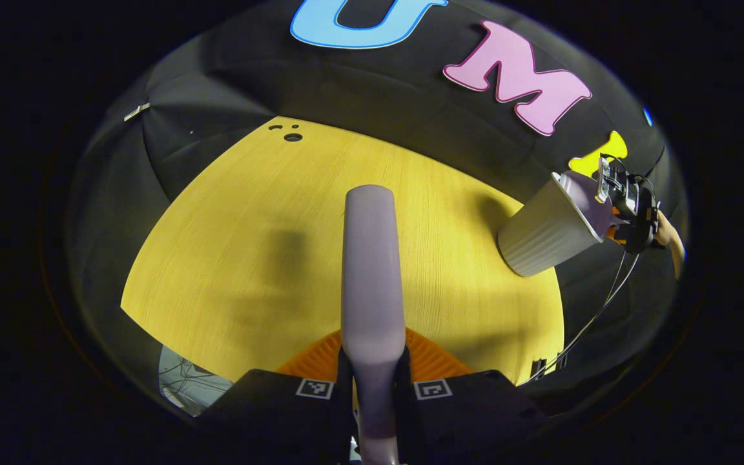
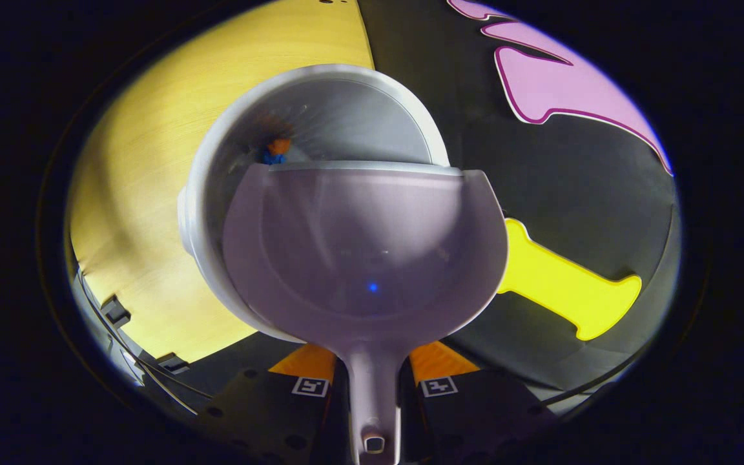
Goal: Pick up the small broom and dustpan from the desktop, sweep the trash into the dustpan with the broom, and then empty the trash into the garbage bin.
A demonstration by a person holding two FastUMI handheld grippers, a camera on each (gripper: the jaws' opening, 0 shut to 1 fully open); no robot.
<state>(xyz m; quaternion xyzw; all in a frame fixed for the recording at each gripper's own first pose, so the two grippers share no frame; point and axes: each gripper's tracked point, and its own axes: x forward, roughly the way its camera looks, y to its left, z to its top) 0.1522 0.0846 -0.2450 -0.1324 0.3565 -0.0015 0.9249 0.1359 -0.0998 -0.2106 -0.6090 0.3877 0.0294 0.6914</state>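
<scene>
Dustpan (image 2: 359,258) clamped in right gripper (image 2: 374,387), tipped over bin (image 2: 320,110); left gripper (image 1: 372,387) grasping broom handle (image 1: 371,271).

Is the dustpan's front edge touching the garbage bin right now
Cannot tell. In the right gripper view the dustpan overlaps the garbage bin mouth, hiding any gap. In the left gripper view they meet at the rim, too small to judge.

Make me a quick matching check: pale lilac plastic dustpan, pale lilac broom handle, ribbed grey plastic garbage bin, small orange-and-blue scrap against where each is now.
Things:
1. pale lilac plastic dustpan
2. pale lilac broom handle
3. ribbed grey plastic garbage bin
4. small orange-and-blue scrap

Places:
A. inside the bin
B. clamped in the left gripper
C. standing on the yellow wooden desktop
D. held by the right gripper, tipped over the bin's mouth

Pairs: 1-D, 2-B, 3-C, 4-A
</scene>
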